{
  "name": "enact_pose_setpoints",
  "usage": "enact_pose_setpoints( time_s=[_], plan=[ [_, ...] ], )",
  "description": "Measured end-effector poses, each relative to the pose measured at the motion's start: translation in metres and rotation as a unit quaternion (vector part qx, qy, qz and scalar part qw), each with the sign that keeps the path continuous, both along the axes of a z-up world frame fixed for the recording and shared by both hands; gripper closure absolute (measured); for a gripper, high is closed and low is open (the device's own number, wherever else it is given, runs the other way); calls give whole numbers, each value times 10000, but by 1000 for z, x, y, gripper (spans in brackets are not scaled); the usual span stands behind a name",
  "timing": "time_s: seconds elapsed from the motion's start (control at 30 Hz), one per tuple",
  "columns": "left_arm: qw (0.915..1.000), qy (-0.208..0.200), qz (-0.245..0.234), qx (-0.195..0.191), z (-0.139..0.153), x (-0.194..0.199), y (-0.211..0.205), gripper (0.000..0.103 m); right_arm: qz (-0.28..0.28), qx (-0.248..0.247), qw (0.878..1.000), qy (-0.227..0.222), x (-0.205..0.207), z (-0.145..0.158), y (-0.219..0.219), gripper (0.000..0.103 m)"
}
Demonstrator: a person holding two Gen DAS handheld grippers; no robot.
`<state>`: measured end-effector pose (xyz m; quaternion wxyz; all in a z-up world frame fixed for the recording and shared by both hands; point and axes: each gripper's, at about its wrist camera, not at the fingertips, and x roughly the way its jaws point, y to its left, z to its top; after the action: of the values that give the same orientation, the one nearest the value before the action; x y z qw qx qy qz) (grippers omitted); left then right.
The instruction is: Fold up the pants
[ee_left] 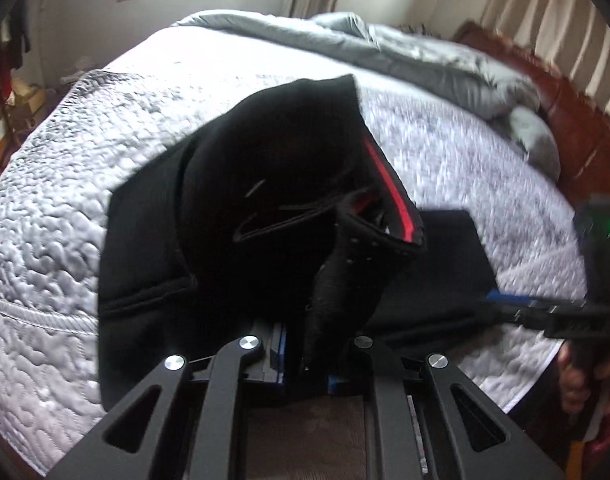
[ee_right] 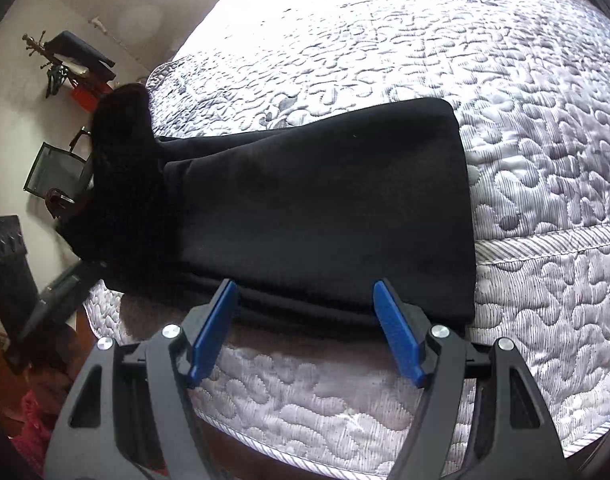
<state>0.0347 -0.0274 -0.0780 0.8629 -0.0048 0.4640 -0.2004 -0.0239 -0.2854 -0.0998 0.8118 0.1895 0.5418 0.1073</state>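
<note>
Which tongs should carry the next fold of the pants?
Left. The left tongs are shut on the raised waistband of the pants; the right tongs are open at the near edge, gripping nothing.

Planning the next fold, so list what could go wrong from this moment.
1. The left gripper pinches only a bunched bit of the black pants near the waistband; the fabric may slip out mid-fold.
2. The right gripper is open at the near edge of the pants, gripping nothing, so the flat legs could drag across the quilt.
3. The lifted part hangs unevenly and may land crooked.
</note>
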Motion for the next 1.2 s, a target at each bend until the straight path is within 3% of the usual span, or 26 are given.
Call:
enact_pose_setpoints(
  time_s=[0.07, 0.13, 0.2, 0.23, 0.33, 0.4, 0.47, 0.57, 0.63, 0.7, 0.87, 1.03, 1.1, 1.2],
  plan=[
    [9999, 12, -119, 89, -6, -4, -6, 79, -4, -16, 10000, 29, 1, -3, -1, 32],
    [9996, 107, -240, -61, -3, -8, -7, 60, -2, -18, 10000, 44, 3, -5, -1, 32],
    [9982, 279, -361, -382, 4, -12, -6, 34, 3, -35, 10000, 59, 4, -5, 0, 32],
    [9975, 329, -378, -494, 8, -14, -3, 31, 2, -47, 10000, 72, 5, -5, 0, 32],
    [9886, 453, -334, -1399, 36, -20, 25, 27, 13, -101, 9999, 53, 6, -1, 2, 32],
    [9884, 251, -88, -1497, 49, -19, 44, 19, 82, -184, 9998, -37, 4, 6, 4, 31],
    [9917, 123, 278, -1252, 49, -10, 62, 19, 118, -348, 9993, -6, 6, 4, 8, 29],
    [9925, 385, 910, -719, 20, 8, 88, 20, 165, -607, 9974, 344, 11, -18, 10, 29],
    [9906, 811, 964, -529, -4, 17, 92, 21, 198, -714, 9967, 338, 12, -19, 13, 29],
    [9909, 869, 933, -435, -16, 16, 88, 21, 224, -830, 9955, 394, 14, -12, 17, 29],
    [9907, 607, 967, -742, 14, 7, 93, 19, 414, -403, 9981, 213, 16, 24, 33, 28],
    [9892, 506, 1333, 334, 23, 10, 100, 15, 960, -163, 9952, -104, 26, 59, 75, 26],
    [9871, 547, 1401, 548, 22, 16, 105, 14, 1136, -27, 9935, -92, 32, 63, 93, 25],
    [9846, 756, 1505, 475, 13, 17, 115, 14, 1274, -255, 9915, 29, 47, 57, 117, 25]
  ],
)
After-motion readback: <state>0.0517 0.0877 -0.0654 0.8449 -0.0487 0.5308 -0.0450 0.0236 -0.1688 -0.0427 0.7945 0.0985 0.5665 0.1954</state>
